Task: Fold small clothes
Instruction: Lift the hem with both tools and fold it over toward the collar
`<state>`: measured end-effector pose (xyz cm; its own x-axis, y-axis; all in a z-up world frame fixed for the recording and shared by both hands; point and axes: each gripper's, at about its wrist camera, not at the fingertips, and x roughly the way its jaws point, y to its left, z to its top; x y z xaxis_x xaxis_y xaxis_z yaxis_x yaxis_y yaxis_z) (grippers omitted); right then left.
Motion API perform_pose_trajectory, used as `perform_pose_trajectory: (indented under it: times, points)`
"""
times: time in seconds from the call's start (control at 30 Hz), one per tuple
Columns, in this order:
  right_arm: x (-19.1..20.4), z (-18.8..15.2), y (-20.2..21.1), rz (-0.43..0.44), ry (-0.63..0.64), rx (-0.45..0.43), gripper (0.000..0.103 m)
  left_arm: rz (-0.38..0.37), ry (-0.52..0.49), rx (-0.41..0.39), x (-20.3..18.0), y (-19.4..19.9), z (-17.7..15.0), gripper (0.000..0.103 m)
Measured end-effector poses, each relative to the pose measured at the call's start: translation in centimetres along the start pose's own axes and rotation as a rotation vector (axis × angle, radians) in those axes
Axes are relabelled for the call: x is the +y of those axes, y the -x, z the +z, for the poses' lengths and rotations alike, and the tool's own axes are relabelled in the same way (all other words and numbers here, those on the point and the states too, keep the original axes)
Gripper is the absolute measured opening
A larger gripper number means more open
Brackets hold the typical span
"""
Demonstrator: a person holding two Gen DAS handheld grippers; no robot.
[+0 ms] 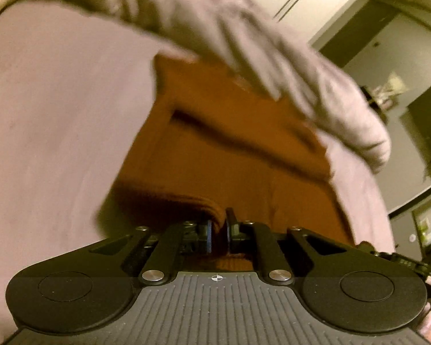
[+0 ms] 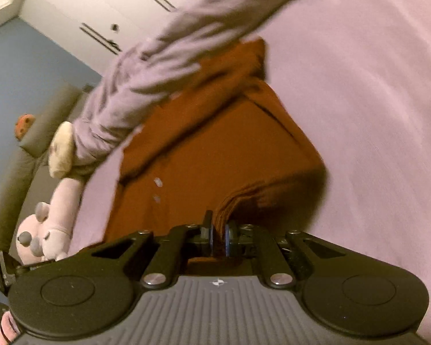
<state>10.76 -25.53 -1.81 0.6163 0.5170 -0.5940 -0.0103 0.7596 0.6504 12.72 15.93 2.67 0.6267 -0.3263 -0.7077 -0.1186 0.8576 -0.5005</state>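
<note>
1. Closest to each lens sits the black gripper body: the left gripper (image 1: 218,234) has its fingers pinched on a bunched fold of the orange garment (image 1: 215,149), and the right gripper (image 2: 219,237) is clamped the same way on another bunch of the garment's (image 2: 215,149) near hem.
2. Both views are smeared with blur, so the garment's far end is hard to read; I cannot tell whether that part is a sleeve or a collar.
3. Most of the garment lies spread on the pale pink bedsheet (image 1: 57,115), its near edge lifted at the grippers.
4. A crumpled grey-lilac blanket (image 1: 273,57) covers the garment's far edge, hiding where it ends.
5. Only the right view shows two small pale snaps (image 2: 157,190) on the cloth, a pink stuffed toy (image 2: 47,230) beside the bed, and a blue wall (image 2: 20,66).
6. Only the left view shows a dark doorway (image 1: 388,46) and cluttered shelves, too blurred to make out.
7. Each view catches the other gripper at its frame edge, cut off.
</note>
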Motion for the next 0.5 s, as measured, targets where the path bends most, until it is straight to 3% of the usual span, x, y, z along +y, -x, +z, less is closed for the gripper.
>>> perform_pose_trajectory:
  times: [0.13,0.27,0.5]
  points:
    - [0.9,4.7,-4.0,0.006,0.024,-0.022,0.006,-0.031,-0.013,-0.036,-0.9,-3.7,6.2,0.01]
    - [1.6,9.6,-7.9,-0.041,0.06,-0.04,0.005,-0.026,-0.042,-0.054,-1.7,-7.9,11.8,0.01]
    - [1.2,16.7,-12.8,-0.087,0.036,-0.105,0.005,0.023,0.039,-0.098,-0.6,-12.5,17.6,0.01]
